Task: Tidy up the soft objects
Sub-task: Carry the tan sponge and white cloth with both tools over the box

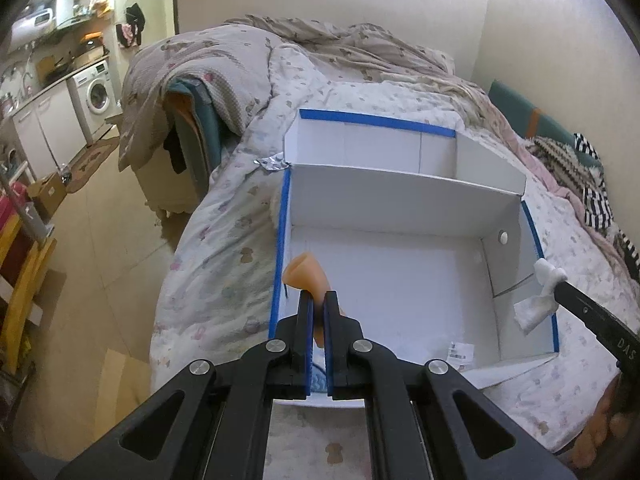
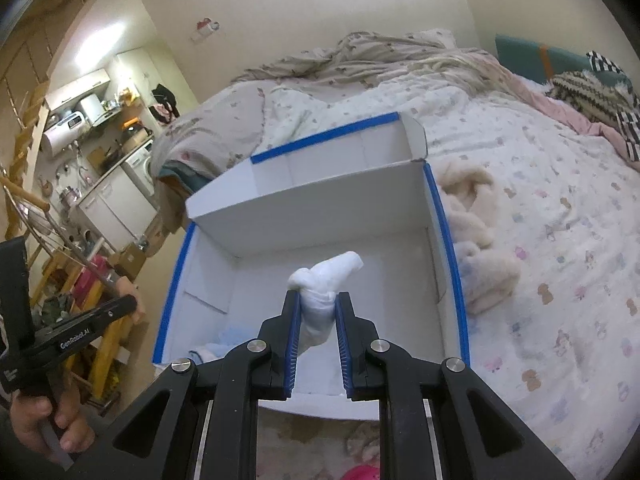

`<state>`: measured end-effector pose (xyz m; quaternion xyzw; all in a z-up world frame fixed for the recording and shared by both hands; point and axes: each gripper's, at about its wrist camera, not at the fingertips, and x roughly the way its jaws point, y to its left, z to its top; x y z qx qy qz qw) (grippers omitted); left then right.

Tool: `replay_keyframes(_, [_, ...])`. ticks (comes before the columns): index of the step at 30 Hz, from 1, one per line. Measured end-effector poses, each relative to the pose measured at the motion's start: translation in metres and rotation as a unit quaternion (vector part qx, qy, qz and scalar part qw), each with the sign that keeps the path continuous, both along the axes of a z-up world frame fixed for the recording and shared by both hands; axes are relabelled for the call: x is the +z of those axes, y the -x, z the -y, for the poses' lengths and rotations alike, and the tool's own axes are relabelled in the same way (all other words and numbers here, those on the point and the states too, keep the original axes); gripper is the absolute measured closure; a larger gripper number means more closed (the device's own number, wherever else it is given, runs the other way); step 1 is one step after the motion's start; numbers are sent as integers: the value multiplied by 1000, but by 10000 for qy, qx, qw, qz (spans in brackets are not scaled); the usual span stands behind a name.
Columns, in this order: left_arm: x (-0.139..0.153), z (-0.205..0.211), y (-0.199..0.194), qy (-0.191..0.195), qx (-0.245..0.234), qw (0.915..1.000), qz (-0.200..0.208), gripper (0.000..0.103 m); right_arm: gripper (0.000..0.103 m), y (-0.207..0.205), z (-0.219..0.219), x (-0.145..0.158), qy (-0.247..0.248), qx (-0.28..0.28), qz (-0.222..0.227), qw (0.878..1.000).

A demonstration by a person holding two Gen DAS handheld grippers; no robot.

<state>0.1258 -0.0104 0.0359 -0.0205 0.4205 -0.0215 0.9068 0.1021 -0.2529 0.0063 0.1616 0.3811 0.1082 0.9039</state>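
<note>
each camera sits just behind its own jaws, looking forward and steeply down along them. ahead of both pairs of jaws lies the same white box point(image 1: 400, 208) point(image 2: 320, 208) on the bed point(image 1: 224, 216) point(image 2: 540, 208), close up. the left view catches the right gripper point(image 1: 552, 292) off to its right; the right view catches the left gripper point(image 2: 128, 304) at its left.
</note>
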Motion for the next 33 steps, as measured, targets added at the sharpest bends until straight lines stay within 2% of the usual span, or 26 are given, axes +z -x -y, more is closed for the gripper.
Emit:
replay_keyframes(13, [-32, 32, -33, -327, -370, 9987, -131, 99, 84, -26, -16, -21, 322, 167, -366, 9987])
replay_keyframes(20, [-57, 38, -46, -333, -376, 9980, -377, 98, 84, -31, -20, -31, 355, 168, -574, 9976])
replay_keyframes(23, [-61, 40, -50, -422, -351, 9978, -375, 98, 84, -32, -20, -37, 333, 117, -710, 9969])
replay_keyframes(33, [-76, 38, -59, -340, -216, 9972, -628, 98, 84, -35, -14, -51, 387, 6, -974, 9945])
